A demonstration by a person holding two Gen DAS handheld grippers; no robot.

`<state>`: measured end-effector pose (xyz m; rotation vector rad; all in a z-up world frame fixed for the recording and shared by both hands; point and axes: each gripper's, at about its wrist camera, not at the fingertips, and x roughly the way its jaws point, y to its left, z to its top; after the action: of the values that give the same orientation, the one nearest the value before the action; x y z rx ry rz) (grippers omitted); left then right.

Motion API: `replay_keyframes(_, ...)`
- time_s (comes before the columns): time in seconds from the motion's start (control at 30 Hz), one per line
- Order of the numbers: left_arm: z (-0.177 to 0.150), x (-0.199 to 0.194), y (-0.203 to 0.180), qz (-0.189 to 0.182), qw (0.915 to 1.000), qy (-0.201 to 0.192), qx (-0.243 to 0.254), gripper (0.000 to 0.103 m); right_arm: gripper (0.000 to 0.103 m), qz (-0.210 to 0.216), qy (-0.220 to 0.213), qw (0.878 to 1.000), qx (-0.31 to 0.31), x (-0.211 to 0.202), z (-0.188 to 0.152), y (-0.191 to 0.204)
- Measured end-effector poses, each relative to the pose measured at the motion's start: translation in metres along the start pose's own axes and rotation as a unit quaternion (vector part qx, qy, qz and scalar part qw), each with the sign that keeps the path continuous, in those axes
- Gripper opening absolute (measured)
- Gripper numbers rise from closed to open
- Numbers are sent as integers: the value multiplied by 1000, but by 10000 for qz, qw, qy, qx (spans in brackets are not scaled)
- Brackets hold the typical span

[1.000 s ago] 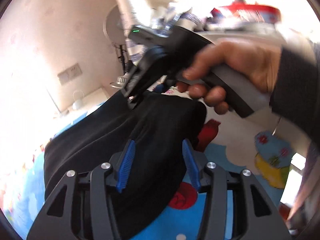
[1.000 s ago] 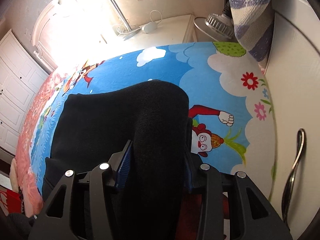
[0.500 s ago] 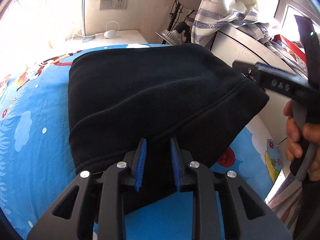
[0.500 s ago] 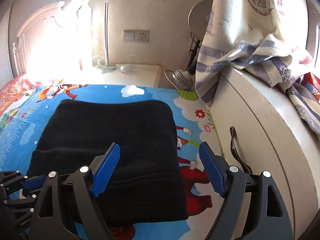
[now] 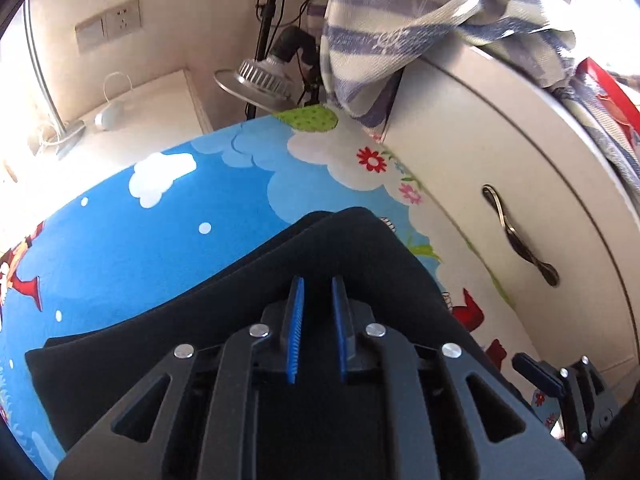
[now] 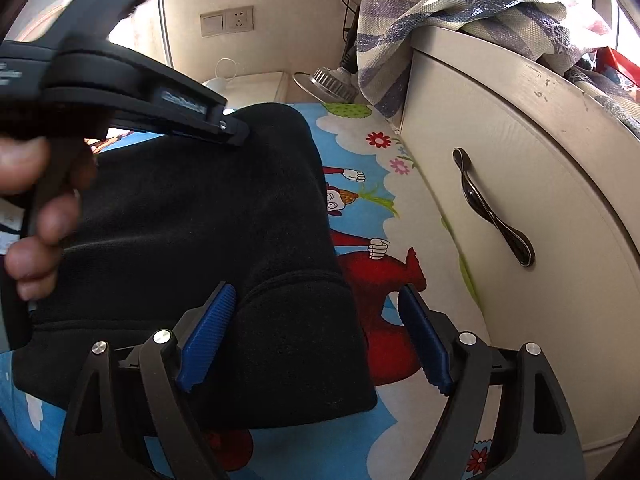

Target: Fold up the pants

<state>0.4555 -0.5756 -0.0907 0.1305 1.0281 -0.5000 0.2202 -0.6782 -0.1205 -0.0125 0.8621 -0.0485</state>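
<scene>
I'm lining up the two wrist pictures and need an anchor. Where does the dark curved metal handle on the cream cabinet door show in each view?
Left wrist view: the dark curved metal handle sits right of centre, on the cream cabinet door.
Right wrist view: the handle is again right of centre, slanting down the door.
Shared landmark: the red flower printed on the blue cartoon bed sheet.

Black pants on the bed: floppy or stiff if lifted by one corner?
Probably floppy: the black pants drape in soft rounded folds over the cartoon bedsheet. The fleecy surface suggests little slip. The folded stack looks thick, so layers may slide apart when lifted.
</scene>
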Motion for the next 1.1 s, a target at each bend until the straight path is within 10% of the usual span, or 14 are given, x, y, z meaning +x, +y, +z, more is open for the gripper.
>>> replay_keyframes(0.6, -17, -30, -20, 17, 9975, -701, 35, 21, 78, 74, -70, 9999, 100, -1, -3, 1)
replay_keyframes(1.1, 9, 18, -22, 140, 9993, -278, 190, 22, 78, 28, -112, 9999, 105, -5, -3, 1)
